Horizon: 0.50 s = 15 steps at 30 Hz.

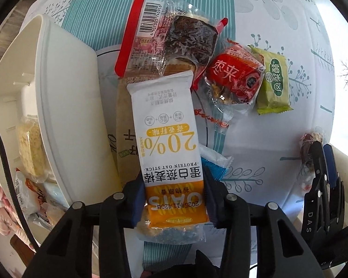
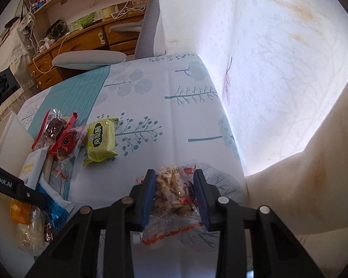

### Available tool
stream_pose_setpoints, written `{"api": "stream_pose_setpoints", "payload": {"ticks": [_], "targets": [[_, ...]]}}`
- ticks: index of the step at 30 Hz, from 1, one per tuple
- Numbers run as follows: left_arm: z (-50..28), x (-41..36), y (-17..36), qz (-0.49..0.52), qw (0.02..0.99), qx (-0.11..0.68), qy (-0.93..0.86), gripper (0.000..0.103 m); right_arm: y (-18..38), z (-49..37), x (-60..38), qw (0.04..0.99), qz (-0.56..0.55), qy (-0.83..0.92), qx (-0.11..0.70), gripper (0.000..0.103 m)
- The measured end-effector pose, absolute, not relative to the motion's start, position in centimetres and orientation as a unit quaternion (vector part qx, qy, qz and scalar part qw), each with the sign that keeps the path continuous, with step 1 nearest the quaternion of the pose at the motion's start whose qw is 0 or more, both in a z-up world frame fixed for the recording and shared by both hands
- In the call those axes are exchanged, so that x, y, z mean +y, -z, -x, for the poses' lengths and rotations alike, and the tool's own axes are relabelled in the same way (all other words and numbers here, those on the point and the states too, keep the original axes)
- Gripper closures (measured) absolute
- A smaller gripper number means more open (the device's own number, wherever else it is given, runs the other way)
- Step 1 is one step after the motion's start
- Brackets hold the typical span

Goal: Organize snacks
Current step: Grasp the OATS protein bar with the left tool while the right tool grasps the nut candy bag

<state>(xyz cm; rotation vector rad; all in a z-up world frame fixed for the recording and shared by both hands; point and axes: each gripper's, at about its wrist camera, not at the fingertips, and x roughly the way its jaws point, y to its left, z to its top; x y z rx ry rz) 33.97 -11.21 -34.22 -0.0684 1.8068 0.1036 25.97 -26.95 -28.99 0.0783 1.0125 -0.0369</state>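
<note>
Left gripper [image 1: 174, 199] jaws clamp the oat bar [image 1: 168, 143]; right gripper [image 2: 175, 197] jaws pinch a nut-snack bag [image 2: 174, 192], whose slick wrapper may slip.

Bright daylight blows out the curtain [image 2: 290, 69]; fisheye edges bend, dark-vignetted; focus sharp.

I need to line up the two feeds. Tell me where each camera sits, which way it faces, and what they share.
Left wrist: on the left tool, looking along its fingers at the oat stick it clamps, the snack pile and white bin; the right tool shows at the edge.
Right wrist: on the right tool, facing the table's far edge and curtain, clamping a clear snack bag.
Shared: the green pastry pack and the oat stick.
</note>
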Motion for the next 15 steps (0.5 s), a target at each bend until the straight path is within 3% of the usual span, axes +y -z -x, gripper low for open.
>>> {"api": "stream_pose_setpoints", "payload": {"ticks": [4,15], "targets": [[-33.8,-10.8,34.0,0.035,0.616,0.786,-0.043,0.063,28.5,-25.7,-26.9,0.875,-0.040,0.012,0.482,0.083],[-32.5,-10.9,31.5,0.037,0.625,0.780,-0.027,0.063,28.3,-25.5,-27.3,0.864,-0.064,0.011,0.499,0.085]]}}
